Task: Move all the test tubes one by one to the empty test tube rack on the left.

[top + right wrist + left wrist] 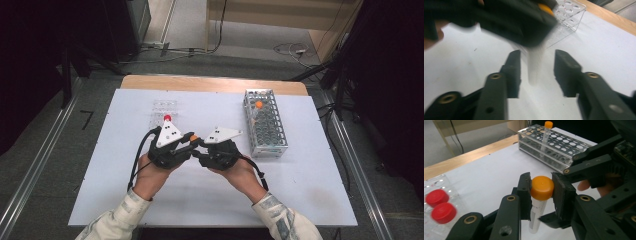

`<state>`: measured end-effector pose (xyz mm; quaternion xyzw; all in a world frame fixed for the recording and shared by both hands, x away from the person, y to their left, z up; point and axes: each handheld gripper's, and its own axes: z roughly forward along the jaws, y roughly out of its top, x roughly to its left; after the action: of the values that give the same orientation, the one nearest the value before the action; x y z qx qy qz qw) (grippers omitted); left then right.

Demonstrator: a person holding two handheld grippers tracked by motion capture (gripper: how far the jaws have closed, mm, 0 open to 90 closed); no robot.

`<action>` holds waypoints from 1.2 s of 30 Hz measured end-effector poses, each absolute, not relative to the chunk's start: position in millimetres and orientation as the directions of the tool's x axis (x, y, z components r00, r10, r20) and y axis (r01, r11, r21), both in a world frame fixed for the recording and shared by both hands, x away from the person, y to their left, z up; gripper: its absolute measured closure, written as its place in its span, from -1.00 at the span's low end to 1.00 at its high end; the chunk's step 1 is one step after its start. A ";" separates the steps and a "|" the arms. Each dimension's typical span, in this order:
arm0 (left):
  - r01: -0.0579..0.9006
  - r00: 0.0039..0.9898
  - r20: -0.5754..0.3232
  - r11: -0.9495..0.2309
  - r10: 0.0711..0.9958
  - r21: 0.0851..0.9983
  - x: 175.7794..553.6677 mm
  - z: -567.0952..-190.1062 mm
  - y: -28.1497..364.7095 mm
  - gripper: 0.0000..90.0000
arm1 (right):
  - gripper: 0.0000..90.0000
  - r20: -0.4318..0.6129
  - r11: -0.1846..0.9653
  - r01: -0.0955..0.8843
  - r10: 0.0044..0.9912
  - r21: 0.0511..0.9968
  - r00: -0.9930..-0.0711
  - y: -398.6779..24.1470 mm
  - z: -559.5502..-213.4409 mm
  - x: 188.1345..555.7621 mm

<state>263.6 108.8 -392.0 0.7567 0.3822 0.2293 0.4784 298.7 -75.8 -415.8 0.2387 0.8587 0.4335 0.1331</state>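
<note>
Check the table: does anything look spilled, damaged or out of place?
Nothing stands out. The left gripper clamps an orange-capped tube upright, the right gripper stands open around its body, another tube stands in the metal rack, and no spill shows.

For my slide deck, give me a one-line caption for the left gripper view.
Left gripper clamps the orange cap of a tube, metal rack behind.

Both grippers are black with brass-coloured pivot rivets. The left gripper [186,141] and right gripper [199,148] carry grey three-cornered plates and black cables. The sleeves [116,219] are pale and patterned.
</note>
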 end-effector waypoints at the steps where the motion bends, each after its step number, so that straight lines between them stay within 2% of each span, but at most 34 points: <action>1: 0.362 0.596 -0.025 -0.241 0.802 0.900 263.7 -389.7 113.4 0.55 | 0.07 -0.019 0.508 0.297 0.527 0.809 -0.850 -77.4 -415.4 298.4; 5: 0.385 0.579 -0.057 -0.211 0.813 0.899 264.5 -378.8 134.7 0.55 | -0.22 -0.005 0.501 0.315 0.538 0.806 -0.843 -86.9 -414.1 298.8; 11: 0.406 0.555 -0.082 -0.184 0.828 0.895 263.3 -364.0 168.1 0.55 | -0.35 0.005 0.482 0.346 0.578 0.805 -0.816 -106.3 -416.4 303.4; 22: 0.409 0.423 -0.080 -0.111 0.902 0.906 274.3 -361.9 208.9 0.55 | -0.37 0.011 0.468 0.367 0.606 0.804 -0.796 -117.9 -418.4 306.9; 36: 0.398 0.326 -0.080 -0.060 0.942 0.915 304.7 -368.8 219.7 0.55 | -0.37 0.014 0.459 0.378 0.620 0.804 -0.784 -120.9 -417.7 308.2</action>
<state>304.7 219.7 -368.8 0.6673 0.5022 0.2912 0.4667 308.2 -120.9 -417.7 0.2962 0.8424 0.4272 0.1420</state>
